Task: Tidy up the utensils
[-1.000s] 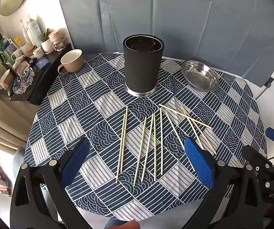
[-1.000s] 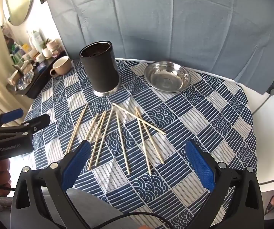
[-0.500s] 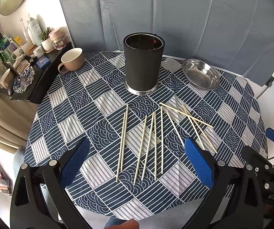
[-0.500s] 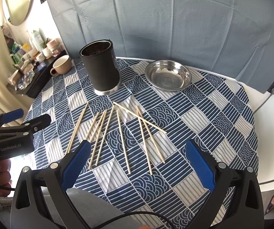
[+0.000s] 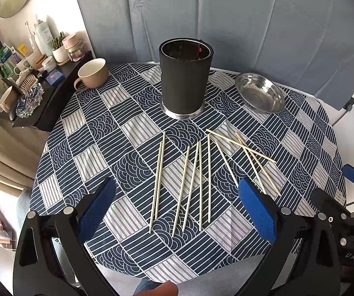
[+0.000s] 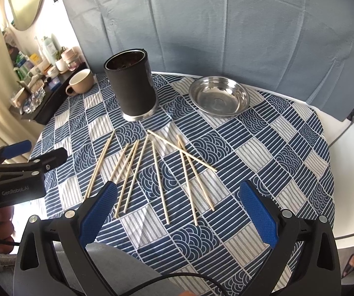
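Still untouched: chopsticks (image 5: 196, 182), both grippers (image 5: 177, 202) wide.

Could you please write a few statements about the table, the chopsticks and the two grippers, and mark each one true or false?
1. The pale wooden chopsticks lie loose on the blue patterned tablecloth. True.
2. The tall black cylindrical holder lies on its side. False: it stands upright.
3. The round stainless steel dish holds two chopsticks. False: it is empty.
4. The left gripper is open and holds nothing. True.
5. The right gripper is clamped on a chopstick. False: it is open and empty.
6. The beige ceramic mug stands near the table's edge. True.
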Demonstrator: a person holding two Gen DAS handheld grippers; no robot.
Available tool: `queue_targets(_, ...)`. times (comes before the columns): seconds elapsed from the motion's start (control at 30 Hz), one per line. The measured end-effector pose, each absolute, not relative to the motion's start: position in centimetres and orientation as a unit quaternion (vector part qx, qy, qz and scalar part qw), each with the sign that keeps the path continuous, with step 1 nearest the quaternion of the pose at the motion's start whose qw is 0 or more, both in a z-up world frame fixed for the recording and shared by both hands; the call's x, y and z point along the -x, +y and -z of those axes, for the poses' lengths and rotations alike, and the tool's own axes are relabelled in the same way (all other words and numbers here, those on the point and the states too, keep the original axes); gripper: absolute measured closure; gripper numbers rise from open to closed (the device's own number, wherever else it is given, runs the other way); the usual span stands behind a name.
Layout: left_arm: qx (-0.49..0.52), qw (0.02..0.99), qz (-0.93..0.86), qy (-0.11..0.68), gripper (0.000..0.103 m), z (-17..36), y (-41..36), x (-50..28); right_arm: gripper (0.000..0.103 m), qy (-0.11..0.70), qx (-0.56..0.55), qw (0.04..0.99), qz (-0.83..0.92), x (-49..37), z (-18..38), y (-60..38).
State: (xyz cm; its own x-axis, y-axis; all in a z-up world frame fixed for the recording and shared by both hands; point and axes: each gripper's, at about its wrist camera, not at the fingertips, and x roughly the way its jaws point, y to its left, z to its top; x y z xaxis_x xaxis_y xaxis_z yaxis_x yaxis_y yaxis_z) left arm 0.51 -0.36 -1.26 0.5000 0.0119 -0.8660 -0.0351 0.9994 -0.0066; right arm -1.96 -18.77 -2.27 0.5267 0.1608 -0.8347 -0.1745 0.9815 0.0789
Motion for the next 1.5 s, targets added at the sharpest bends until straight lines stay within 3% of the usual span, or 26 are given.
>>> queue_targets(0.93, 0.028, 0.833, -0.027, 0.552, 0.006, 4.3, 0.9, -4.0, 0.008, 0.534, 0.004, 0.836, -0.125, -2.1, 5.0, -17.7)
queue_targets(1.27, 0.045, 0.814, -0.046, 0.577, 0.006, 7.0, 3.1, -7.7, 0.009, 0.584, 0.013, 0.799, -0.142, -4.8, 7.8, -17.0)
queue_targets(1.5, -0.003, 0.807, -0.064, 0.588, 0.006, 10.2, 4.5, -9.8, 0.009, 0.602, 0.039, 0.782, -0.159, -6.6, 9.7, -16.4)
